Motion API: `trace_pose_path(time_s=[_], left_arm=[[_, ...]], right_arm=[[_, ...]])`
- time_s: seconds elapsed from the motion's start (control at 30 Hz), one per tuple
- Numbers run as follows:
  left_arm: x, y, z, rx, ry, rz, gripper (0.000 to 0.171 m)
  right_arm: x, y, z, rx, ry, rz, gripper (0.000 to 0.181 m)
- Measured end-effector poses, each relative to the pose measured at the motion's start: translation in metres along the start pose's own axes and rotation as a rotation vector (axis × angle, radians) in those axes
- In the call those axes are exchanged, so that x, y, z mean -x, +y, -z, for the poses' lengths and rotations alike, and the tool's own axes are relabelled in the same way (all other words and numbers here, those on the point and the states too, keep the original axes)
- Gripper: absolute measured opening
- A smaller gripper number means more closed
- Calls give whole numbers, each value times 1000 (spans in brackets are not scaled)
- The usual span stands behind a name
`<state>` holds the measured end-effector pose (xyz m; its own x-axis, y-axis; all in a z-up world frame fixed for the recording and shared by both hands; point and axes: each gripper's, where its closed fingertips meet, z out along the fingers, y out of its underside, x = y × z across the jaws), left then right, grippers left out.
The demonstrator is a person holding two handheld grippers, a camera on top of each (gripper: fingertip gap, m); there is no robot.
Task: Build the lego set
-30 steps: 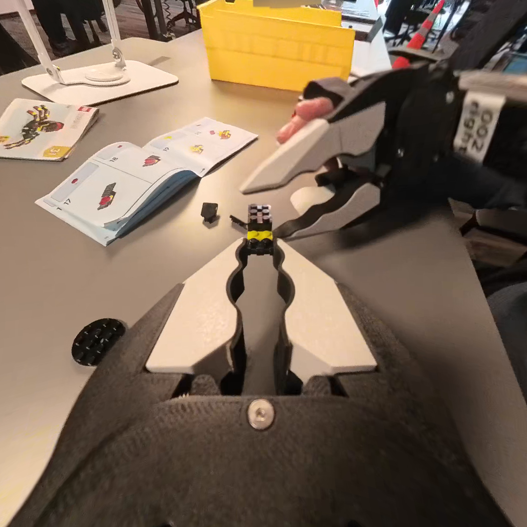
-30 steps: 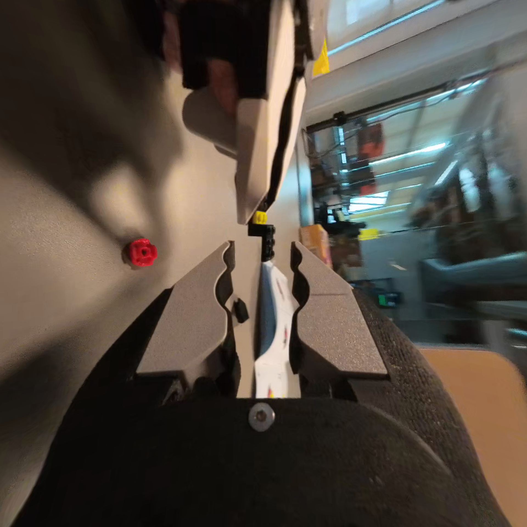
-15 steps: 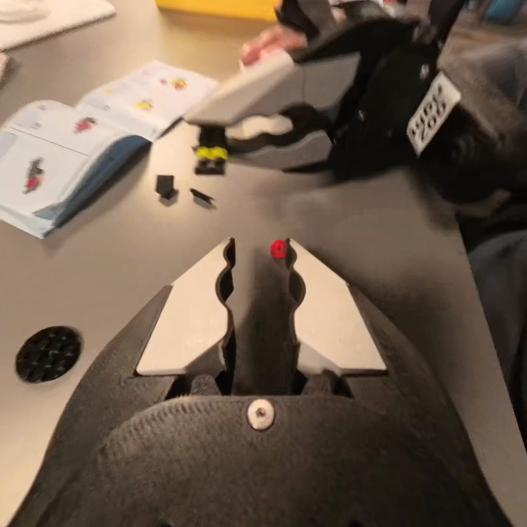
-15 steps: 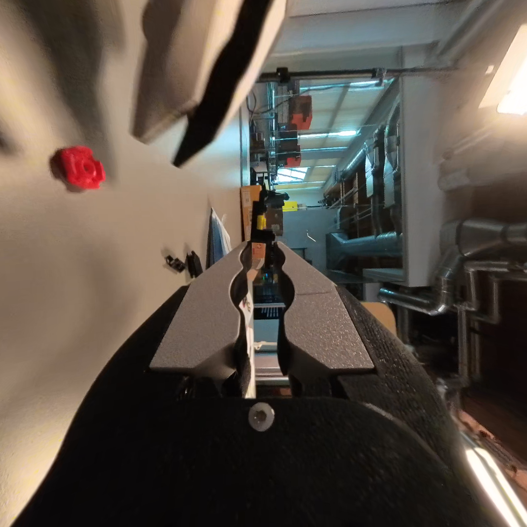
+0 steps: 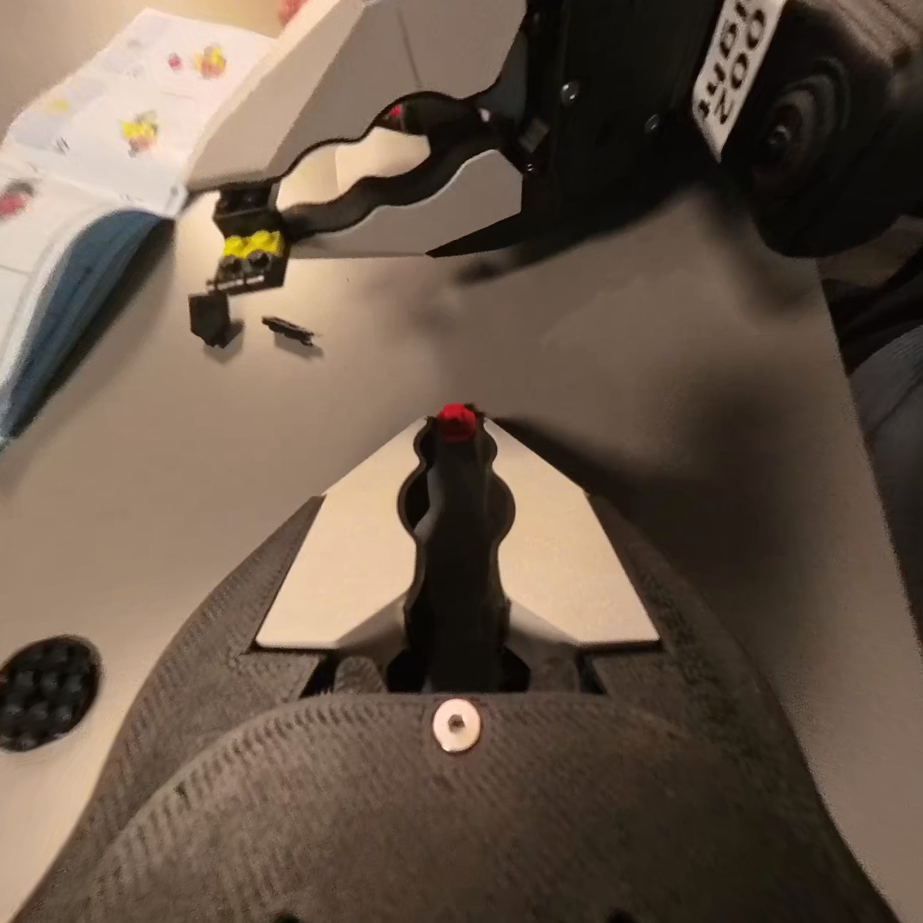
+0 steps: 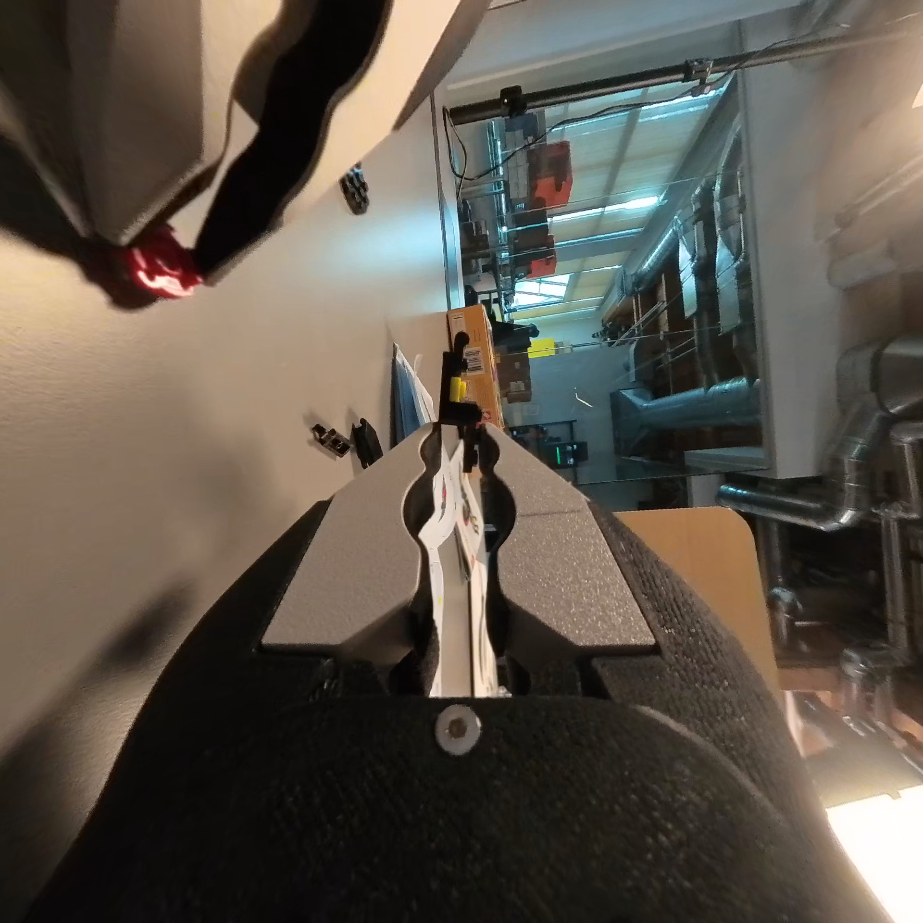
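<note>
Left hand-held gripper pinches small red round stud at fingertips, low over grey counter. Right hand-held gripper clamps black-and-yellow brick assembly by its end. Risk: shallow tip grip lets stud pop out during mating.

Small round red stud, pinched at the tips of the near tongs, centre of the left wrist frame. Black-and-yellow stacked assembly, studs showing, gripped at its black upper end by the far tongs, upper left, tilted. Small black block and thin black sliver loose on the worktop just below it, apart from each other. Black round studded plate flat at the lower left edge.
</note>
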<state>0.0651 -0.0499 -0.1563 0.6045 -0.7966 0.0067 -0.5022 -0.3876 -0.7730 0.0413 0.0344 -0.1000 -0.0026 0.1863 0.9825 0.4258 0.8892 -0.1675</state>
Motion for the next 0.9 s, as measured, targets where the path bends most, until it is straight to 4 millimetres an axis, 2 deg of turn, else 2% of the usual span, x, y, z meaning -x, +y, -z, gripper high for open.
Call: trace_pose_path(time_s=[0.07, 0.13, 0.27, 0.33, 0.4, 0.53, 0.67, 0.8, 0.9], left_arm=[[8, -1, 4, -13, -82, -151, 15], [23, 1, 12, 33, -234, -380, 15], [48, 1, 31, 206, -600, -995, 15], [49, 11, 32, 341, -679, -1349, 15], [45, 11, 34, 390, -724, -1594, 15], [43, 20, 35, 550, -589, -1762, 15], [30, 28, 37, 686, -338, -1961, 15], [21, 37, 42, 779, -87, -2041, 15], [18, 38, 42, 792, -12, -2096, 17]], right_arm=[[-1, 1, 0, -1, -1, -17, 12], [-3, 1, -1, -1, -3, -29, 12], [-7, -1, -3, -6, -1, -67, 12], [-8, -1, -4, -10, 1, -78, 12], [-10, 0, -4, -6, 12, -74, 12], [-12, 4, -6, -3, 20, -90, 12], [-18, 7, -6, -12, 27, -151, 12], [-19, 9, -5, -13, 29, -180, 12], [-18, 11, -3, -16, 28, -180, 12]])
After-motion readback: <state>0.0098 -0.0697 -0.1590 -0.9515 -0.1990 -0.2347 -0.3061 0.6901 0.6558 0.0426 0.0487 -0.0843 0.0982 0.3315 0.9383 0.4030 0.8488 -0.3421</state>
